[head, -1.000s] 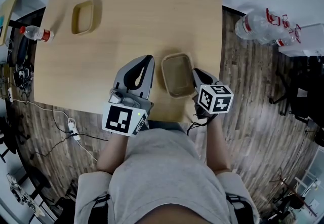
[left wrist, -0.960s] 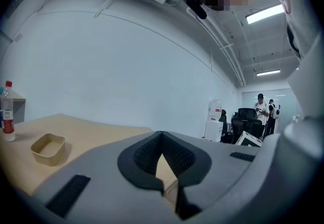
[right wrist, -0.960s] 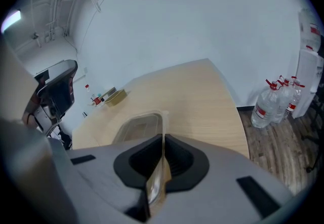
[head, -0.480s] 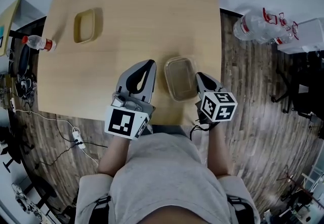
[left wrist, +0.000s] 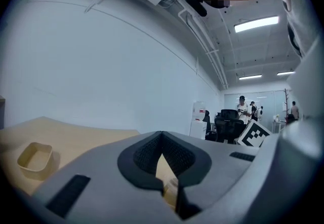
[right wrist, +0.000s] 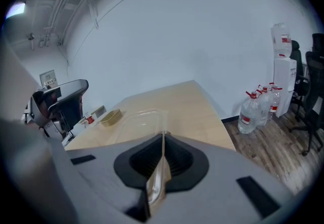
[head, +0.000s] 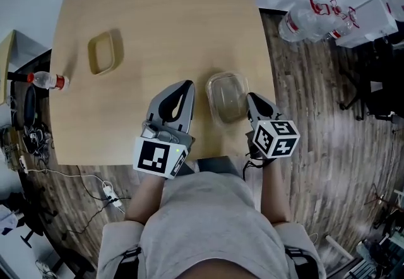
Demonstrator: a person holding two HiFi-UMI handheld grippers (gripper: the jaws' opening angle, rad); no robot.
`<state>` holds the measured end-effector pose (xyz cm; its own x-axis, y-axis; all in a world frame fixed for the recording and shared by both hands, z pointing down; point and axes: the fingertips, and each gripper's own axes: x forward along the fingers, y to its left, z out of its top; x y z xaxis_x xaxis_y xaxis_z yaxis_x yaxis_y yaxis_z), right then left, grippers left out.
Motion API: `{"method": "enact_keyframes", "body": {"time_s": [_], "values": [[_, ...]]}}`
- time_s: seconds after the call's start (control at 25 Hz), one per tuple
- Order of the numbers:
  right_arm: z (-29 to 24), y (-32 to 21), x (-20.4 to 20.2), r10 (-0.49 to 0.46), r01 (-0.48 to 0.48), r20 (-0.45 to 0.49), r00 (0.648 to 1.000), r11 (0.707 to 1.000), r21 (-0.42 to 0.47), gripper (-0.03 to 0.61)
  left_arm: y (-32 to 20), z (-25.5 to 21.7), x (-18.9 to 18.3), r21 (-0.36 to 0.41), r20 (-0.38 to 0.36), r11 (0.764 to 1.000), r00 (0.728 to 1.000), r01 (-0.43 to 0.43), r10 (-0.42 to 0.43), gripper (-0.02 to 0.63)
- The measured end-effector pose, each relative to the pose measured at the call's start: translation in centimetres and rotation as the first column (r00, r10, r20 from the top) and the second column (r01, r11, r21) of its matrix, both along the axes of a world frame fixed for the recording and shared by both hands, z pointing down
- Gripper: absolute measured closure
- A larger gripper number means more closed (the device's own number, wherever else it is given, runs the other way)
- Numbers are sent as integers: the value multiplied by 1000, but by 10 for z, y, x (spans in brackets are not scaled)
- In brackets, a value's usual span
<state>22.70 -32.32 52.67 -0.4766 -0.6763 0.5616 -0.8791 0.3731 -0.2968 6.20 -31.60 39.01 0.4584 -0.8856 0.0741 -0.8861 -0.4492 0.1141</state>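
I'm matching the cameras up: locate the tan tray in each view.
Head view: tan tray, upper left of the table.
Left gripper view: tray at lower left, left of the jaws.
Right gripper view: tray small, left of centre, beyond the clear container.
Shared landmark: the wooden table.

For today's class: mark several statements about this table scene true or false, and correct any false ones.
1. The right hand-held gripper is shut on the rim of the clear container. True.
2. The left hand-held gripper holds the tan tray. False: its jaws are together on nothing, and the tray lies apart, far over on the left of the table.
3. The large water jugs stand on the table. False: they are on the floor to its right.
4. In the head view, the clear container lies between the two hand-held grippers. True.
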Motion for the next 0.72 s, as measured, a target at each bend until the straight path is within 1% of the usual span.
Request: {"method": "enact_keyframes", "body": {"time_s": [0.36, 0.52, 0.72], "values": [[-31, 24, -7, 135, -136, 9, 991, 988, 73, 557, 10, -14, -7, 23, -5, 992, 993, -121, 121, 598], [-46, 36, -9, 195, -196, 17, 981, 975, 106, 557, 15, -20, -8, 32, -2, 984, 984, -177, 177, 598], [-65, 52, -7, 272, -273, 32, 962, 950, 151, 557, 22, -26, -5, 45, 0, 968, 969, -247, 247, 598]]}}
